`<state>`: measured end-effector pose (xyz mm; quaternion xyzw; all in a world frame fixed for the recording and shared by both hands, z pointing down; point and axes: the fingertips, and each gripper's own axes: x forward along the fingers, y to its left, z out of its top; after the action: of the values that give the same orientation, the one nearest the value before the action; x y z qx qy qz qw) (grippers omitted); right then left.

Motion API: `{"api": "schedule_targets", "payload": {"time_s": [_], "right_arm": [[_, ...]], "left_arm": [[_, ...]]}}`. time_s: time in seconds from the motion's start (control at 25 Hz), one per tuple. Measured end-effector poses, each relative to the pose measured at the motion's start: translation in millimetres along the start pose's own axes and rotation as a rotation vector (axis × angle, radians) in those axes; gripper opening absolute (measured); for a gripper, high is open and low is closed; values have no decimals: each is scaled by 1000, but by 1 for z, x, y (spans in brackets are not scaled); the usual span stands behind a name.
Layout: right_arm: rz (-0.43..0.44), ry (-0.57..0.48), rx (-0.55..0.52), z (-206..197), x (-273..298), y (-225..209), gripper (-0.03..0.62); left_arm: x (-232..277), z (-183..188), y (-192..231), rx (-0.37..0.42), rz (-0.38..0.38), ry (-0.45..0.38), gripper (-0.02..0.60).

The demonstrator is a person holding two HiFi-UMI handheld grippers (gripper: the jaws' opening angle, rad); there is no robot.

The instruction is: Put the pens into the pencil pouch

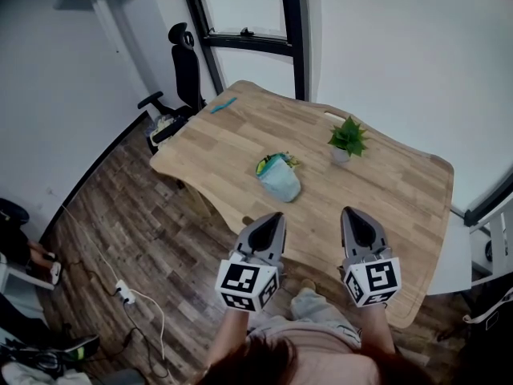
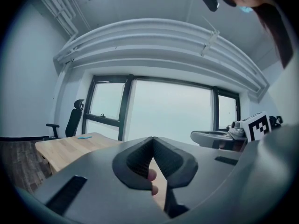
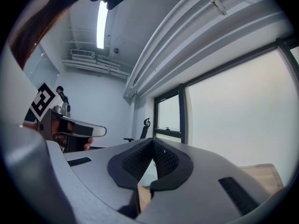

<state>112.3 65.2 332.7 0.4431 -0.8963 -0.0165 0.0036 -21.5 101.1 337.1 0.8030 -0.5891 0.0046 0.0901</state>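
A light blue pencil pouch [image 1: 280,183] lies mid-table, with colourful pens [image 1: 274,164] bunched at its far, open end. One blue pen [image 1: 223,104] lies alone near the far left corner, and shows small in the left gripper view as the blue pen [image 2: 85,136]. My left gripper [image 1: 277,216] and right gripper [image 1: 348,212] hover side by side over the table's near edge, short of the pouch. Both point across the table, jaws shut and holding nothing. The left gripper [image 2: 152,138] and right gripper [image 3: 153,140] show closed tips in their own views.
The wooden table [image 1: 401,207] carries a small potted plant [image 1: 347,139] at the back right and a white item [image 1: 333,117] behind it. A black office chair [image 1: 181,74] stands at the far left corner, by the window. Cables and a power strip [image 1: 124,293] lie on the floor.
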Motion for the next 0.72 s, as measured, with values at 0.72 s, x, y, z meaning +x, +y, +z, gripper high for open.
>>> {"api": "schedule_targets", "payload": {"time_s": [0.72], "right_arm": [[-46, -28, 42, 7, -16, 1, -2]], "left_arm": [[-16, -14, -11, 13, -33, 59, 2]]}}
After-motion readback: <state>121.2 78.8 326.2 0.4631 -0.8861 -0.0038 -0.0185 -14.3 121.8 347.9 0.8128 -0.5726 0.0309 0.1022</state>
